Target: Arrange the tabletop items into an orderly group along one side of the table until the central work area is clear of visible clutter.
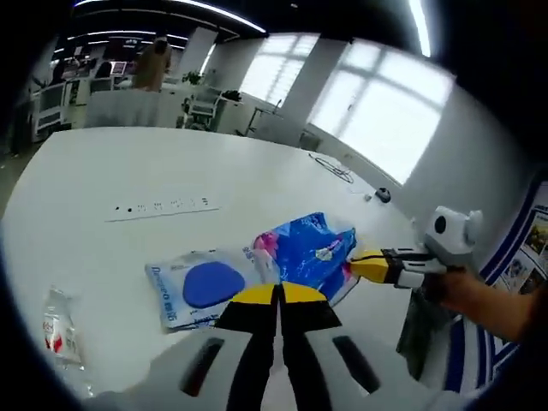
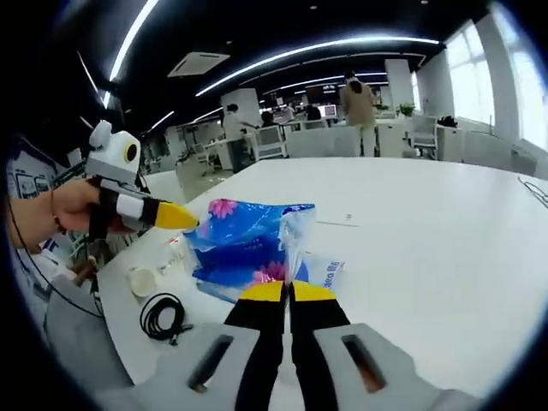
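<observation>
A blue flowered tissue packet (image 1: 306, 247) (image 2: 244, 240) hangs between my two grippers over the white table (image 1: 128, 163) (image 2: 445, 231). My left gripper (image 1: 278, 293) is shut on its near edge. In the right gripper view the left gripper (image 2: 181, 217) meets the packet's left corner. My right gripper (image 2: 287, 291) is shut on the packet's clear plastic end and reaches in from the right (image 1: 353, 262). A clear pack with a blue oval inside (image 1: 201, 287) lies flat just left of the packet. Its white printed end (image 2: 328, 270) shows behind the packet.
A small clear bag (image 1: 62, 330) lies near the table's left edge. A paper strip (image 1: 163, 205) sits mid-table, with a black cable (image 1: 332, 167) and a dark knob (image 1: 383, 195) further off. A coiled black cable (image 2: 163, 317) and a small white cup (image 2: 141, 279) lie by the edge.
</observation>
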`<state>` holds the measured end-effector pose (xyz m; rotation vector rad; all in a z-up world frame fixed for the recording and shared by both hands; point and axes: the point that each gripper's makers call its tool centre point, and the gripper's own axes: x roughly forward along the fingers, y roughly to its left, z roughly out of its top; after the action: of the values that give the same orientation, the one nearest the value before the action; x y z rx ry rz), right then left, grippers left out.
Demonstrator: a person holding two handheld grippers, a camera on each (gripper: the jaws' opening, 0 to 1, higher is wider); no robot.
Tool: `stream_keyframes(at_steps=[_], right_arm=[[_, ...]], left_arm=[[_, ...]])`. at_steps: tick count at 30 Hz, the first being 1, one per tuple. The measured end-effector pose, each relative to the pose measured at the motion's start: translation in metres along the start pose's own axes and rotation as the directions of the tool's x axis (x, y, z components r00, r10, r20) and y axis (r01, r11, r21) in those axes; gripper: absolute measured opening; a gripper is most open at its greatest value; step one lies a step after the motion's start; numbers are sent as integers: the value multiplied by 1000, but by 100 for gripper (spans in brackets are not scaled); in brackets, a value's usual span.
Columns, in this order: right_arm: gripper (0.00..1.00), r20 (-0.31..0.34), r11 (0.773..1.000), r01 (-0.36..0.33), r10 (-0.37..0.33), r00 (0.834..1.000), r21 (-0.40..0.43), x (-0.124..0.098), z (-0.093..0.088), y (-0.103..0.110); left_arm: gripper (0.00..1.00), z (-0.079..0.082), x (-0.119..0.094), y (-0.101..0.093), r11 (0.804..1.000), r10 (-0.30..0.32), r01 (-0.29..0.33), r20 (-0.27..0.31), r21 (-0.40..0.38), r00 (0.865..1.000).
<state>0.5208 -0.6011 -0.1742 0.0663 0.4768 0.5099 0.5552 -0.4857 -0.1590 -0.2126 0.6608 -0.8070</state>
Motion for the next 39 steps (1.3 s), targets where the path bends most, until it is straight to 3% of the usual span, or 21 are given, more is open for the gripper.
stream_keyframes(at_steps=[14, 21, 29, 39], right_arm=[[0, 14, 990, 138, -139, 990, 32, -15, 10, -80], [0, -1, 984, 167, -167, 986, 65, -12, 3, -107], [0, -41, 982, 182, -180, 983, 58, 0, -10, -130], [0, -112, 982, 174, -164, 980, 80, 23, -44, -155]], left_arm=[[0, 29, 77, -34, 994, -81, 83, -34, 70, 996], [0, 28, 103, -38, 991, -94, 100, -60, 91, 994], [0, 12, 131, -32, 993, -86, 94, -114, 67, 990], [0, -15, 159, -15, 998, -45, 50, -185, 27, 982]])
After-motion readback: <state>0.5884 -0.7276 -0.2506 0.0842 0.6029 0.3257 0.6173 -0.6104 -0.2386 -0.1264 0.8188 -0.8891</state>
